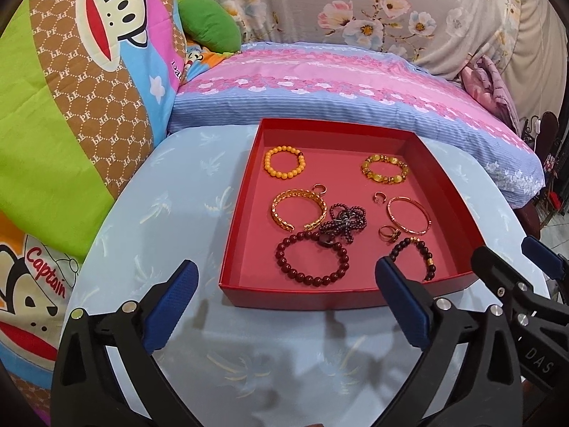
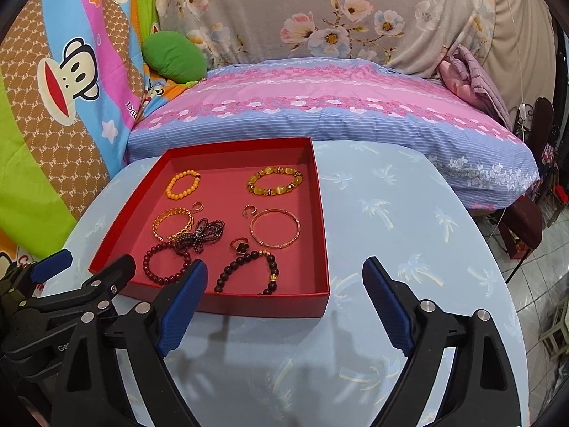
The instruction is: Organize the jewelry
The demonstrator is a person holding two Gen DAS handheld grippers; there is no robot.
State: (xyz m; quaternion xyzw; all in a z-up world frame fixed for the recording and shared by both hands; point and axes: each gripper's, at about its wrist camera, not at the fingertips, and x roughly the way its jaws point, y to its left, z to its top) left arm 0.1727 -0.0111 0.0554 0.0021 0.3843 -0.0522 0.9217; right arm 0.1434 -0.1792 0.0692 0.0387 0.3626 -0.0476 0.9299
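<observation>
A shallow red box (image 1: 245, 220) (image 2: 322, 213) sits on the light blue table. It holds several pieces: an orange bead bracelet (image 1: 284, 161) (image 2: 183, 185), a yellow stone bracelet (image 1: 384, 169) (image 2: 275, 179), a gold cuff (image 1: 298, 210) (image 2: 173, 223), a rose gold bangle (image 1: 409, 213) (image 2: 274, 227), a dark red bead bracelet (image 1: 312, 259) (image 2: 165, 262), a tangled dark bead strand (image 1: 341, 222) (image 2: 204, 233), a dark bracelet with gold beads (image 1: 412, 258) (image 2: 249, 272) and small rings (image 1: 386, 233) (image 2: 239, 244). My left gripper (image 1: 284, 284) is open at the box's near edge. My right gripper (image 2: 284, 284) is open, beside the left one, at the box's near right corner.
The table (image 1: 177, 213) (image 2: 391, 213) has a pale palm-print cover. A pink and blue pillow (image 1: 338, 82) (image 2: 320, 106) lies behind the box. Cartoon monkey bedding (image 1: 71, 106) (image 2: 53, 106) rises on the left. Tiled floor (image 2: 533, 284) drops off at the right.
</observation>
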